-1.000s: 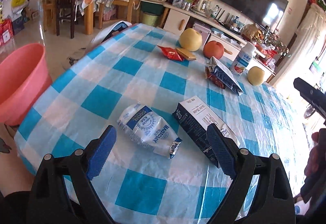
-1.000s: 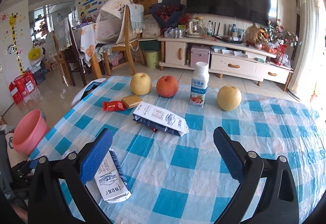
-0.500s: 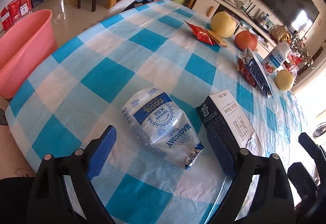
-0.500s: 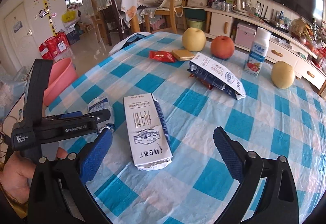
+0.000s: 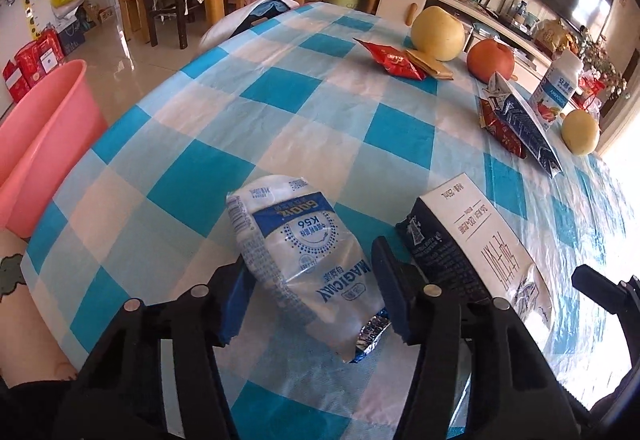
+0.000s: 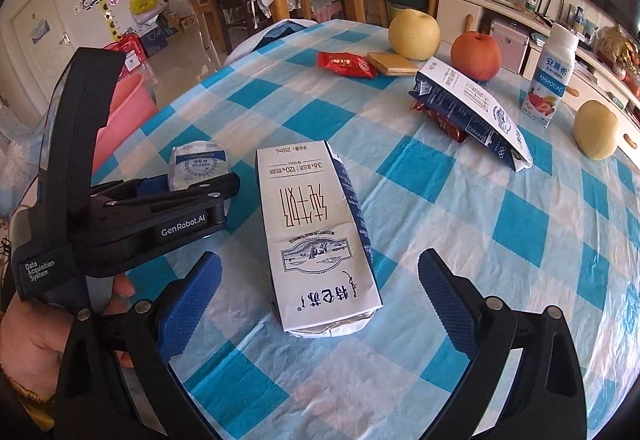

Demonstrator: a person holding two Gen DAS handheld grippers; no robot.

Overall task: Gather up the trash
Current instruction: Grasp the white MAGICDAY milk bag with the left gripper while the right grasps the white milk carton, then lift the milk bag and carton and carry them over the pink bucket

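White-blue milk pouch [image 5: 308, 264] lies on the checked worktop [image 5: 304, 107] between the left gripper [image 5: 312, 304] jaws, which are closing on it, pads at its sides. Flattened milk carton [image 6: 316, 236] lies between the right gripper [image 6: 320, 300] jaws, spread wide, not touching it. Pink basin [image 5: 36, 135] sits off the left jaw

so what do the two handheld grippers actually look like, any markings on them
Both are black plastic frames with silver rivets and two fingers faced with blue dimpled pads. The right gripper shows the pads clearly. On the left gripper, seen side-on from the right wrist view, white lettering reads GenRobot.AI and Data Acquisition System. No cables show. A yellowish cuff edge is at the left hand.
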